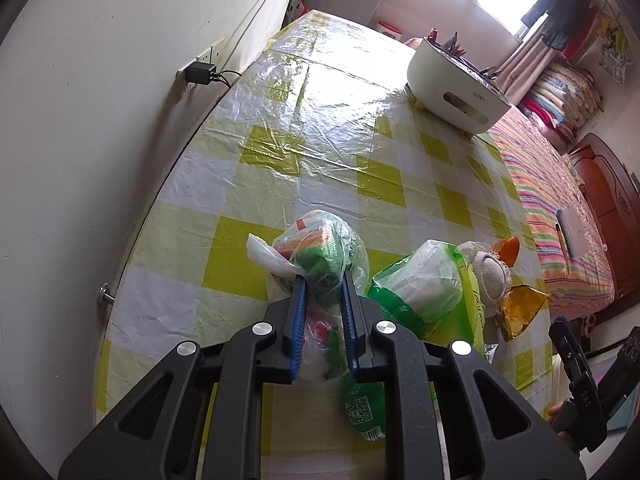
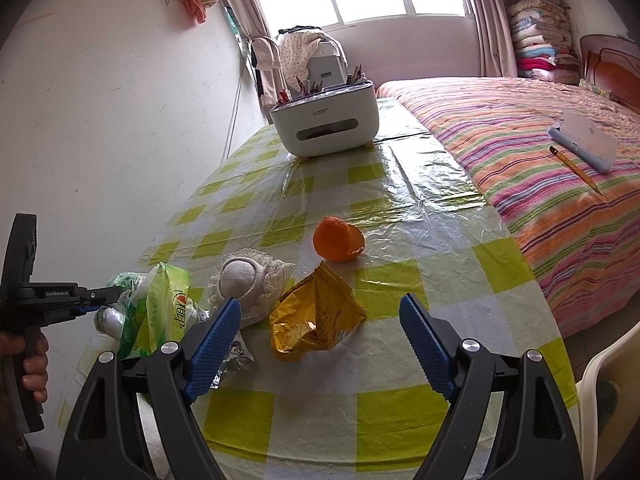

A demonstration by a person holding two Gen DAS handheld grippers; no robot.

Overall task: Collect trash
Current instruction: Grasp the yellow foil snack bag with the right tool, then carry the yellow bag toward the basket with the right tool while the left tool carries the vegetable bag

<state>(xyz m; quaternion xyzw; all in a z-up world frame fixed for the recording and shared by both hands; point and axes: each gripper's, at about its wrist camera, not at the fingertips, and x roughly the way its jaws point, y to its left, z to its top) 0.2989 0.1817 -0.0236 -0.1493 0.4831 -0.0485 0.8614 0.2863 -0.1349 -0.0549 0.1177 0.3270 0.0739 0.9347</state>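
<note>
My left gripper (image 1: pixel 323 276) is shut on a clear plastic bag of trash (image 1: pixel 320 250), its blue pads pinching the bag over the checked table (image 1: pixel 320 128). It also shows in the right wrist view (image 2: pixel 94 300) at the left. A green-and-white wrapper (image 1: pixel 424 292) lies right of the bag and shows in the right wrist view (image 2: pixel 160 308). My right gripper (image 2: pixel 320 308) is open above a crumpled yellow snack packet (image 2: pixel 316 316). An orange peel (image 2: pixel 338 240) lies beyond it. A lace-trimmed white ball (image 2: pixel 244 280) sits left of the packet.
A white desk organiser (image 2: pixel 326 124) with pens stands at the table's far end. A striped bed (image 2: pixel 520 152) with a notebook and pencil runs along the right. A wall is on the left. A white chair (image 2: pixel 608 372) is at the lower right.
</note>
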